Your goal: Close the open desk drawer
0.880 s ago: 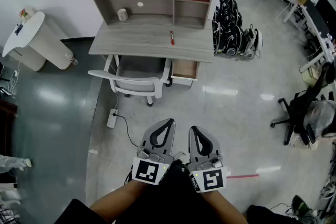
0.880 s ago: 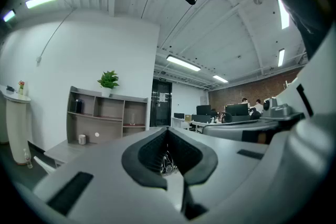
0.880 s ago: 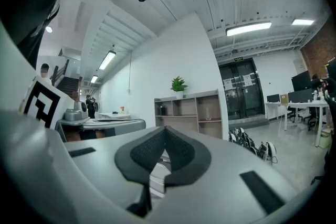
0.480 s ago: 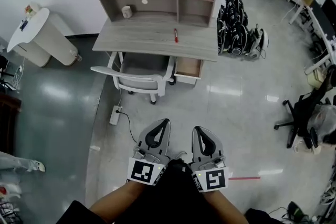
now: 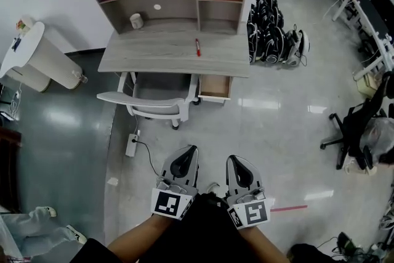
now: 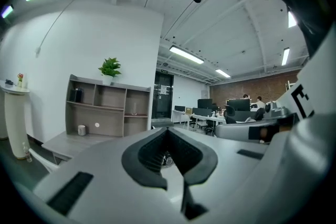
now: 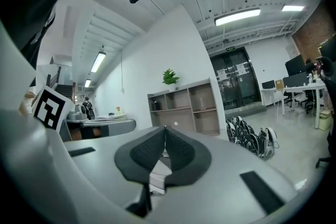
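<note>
A grey wooden desk (image 5: 166, 52) with a shelf hutch stands at the far side of the room. Under its right end a drawer (image 5: 215, 87) is pulled out, its wooden inside showing. Both grippers are held side by side near the bottom of the head view, far from the desk and pointing level towards it. My left gripper (image 5: 191, 149) has its tips together and holds nothing. My right gripper (image 5: 234, 159) is likewise shut and empty. In the left gripper view the hutch (image 6: 107, 106) shows at left beyond the closed jaws; the right gripper view shows the hutch (image 7: 184, 105) ahead.
A grey office chair (image 5: 151, 101) is tucked at the desk, left of the drawer. A red pen (image 5: 197, 47) lies on the desktop. Several black bags (image 5: 271, 34) stand right of the desk. A power strip with cable (image 5: 131, 145) lies on the floor, and a black chair (image 5: 354, 129) stands at right.
The head view has shifted a little, so the desk sits slightly further left and lower in the picture. Both grippers stay shut side by side.
</note>
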`<act>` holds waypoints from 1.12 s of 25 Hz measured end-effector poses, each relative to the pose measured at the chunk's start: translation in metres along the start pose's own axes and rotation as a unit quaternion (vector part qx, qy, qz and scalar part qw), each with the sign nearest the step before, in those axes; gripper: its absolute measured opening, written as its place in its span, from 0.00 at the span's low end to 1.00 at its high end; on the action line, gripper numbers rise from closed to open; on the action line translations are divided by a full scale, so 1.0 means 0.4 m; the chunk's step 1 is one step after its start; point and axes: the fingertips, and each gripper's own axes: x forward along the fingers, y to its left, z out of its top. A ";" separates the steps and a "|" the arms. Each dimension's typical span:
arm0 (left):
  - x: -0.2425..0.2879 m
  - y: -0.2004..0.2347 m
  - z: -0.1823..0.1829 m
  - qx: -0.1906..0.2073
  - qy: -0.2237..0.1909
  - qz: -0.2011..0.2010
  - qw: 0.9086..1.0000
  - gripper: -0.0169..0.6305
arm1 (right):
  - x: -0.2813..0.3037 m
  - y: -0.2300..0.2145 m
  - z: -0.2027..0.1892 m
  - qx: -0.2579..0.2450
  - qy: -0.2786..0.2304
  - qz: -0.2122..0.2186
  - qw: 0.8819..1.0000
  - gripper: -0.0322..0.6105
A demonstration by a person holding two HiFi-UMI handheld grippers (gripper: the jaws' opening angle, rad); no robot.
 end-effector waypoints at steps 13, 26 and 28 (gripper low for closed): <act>0.267 0.252 -0.009 -0.030 -0.012 -0.020 0.999 0.03 | 0.363 -0.027 -0.063 -0.004 0.057 0.054 0.997 0.08; 0.430 0.459 -0.076 -0.064 0.010 -0.027 0.998 0.03 | 0.606 -0.090 -0.222 0.062 0.078 0.025 0.995 0.08; 0.450 0.466 -0.102 -0.060 0.023 -0.026 0.998 0.03 | 0.632 -0.126 -0.281 0.101 0.074 0.016 0.992 0.08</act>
